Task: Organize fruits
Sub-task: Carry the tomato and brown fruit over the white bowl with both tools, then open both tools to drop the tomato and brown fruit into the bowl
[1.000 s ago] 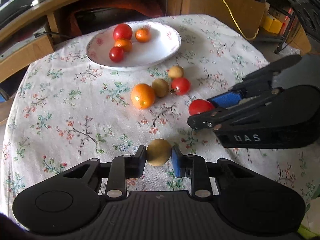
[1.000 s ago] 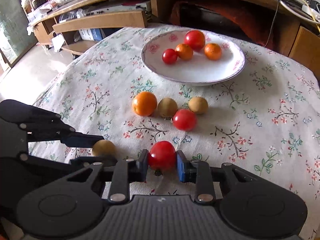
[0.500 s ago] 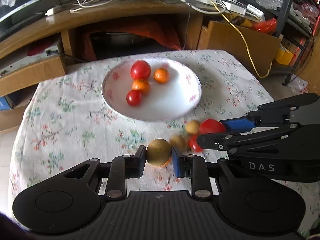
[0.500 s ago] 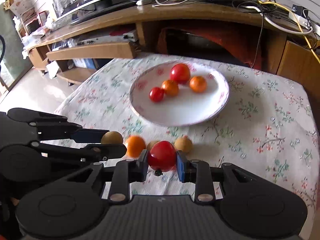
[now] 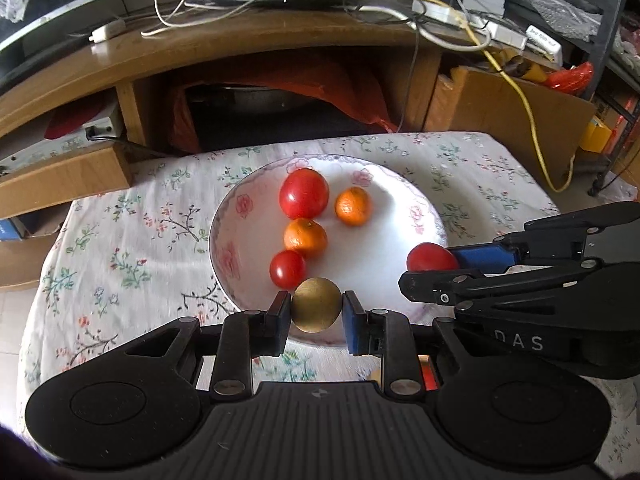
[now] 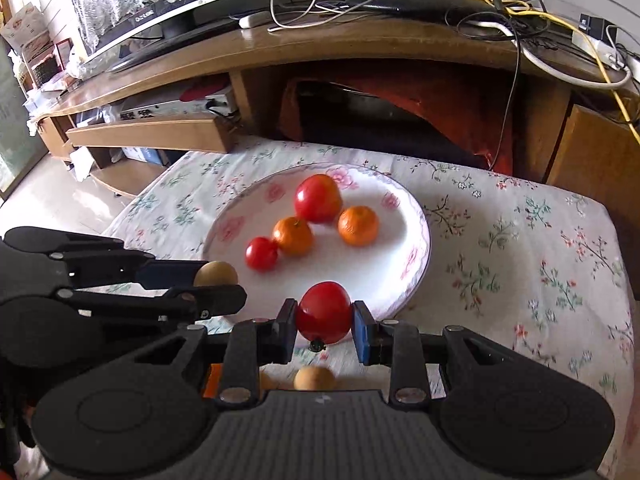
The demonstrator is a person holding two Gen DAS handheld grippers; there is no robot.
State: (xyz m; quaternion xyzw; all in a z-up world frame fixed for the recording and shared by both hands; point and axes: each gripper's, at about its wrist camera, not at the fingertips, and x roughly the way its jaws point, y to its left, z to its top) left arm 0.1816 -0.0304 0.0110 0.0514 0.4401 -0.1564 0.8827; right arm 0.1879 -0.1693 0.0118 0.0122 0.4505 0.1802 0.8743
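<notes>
Left gripper [image 5: 316, 312] pinching brown fruit [image 5: 316, 310], right gripper [image 6: 325, 320] pinching tomato [image 6: 324, 312], plate [image 5: 430, 216] just ahead

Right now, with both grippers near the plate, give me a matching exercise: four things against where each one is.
Things:
1. brown fruit
2. red tomato
3. two small oranges
4. yellow cable

Places:
A. lying on the plate
B. hanging off the wooden desk
C. between the left gripper pads
D. between the right gripper pads

Pairs: 1-C, 2-D, 3-A, 4-B
</notes>
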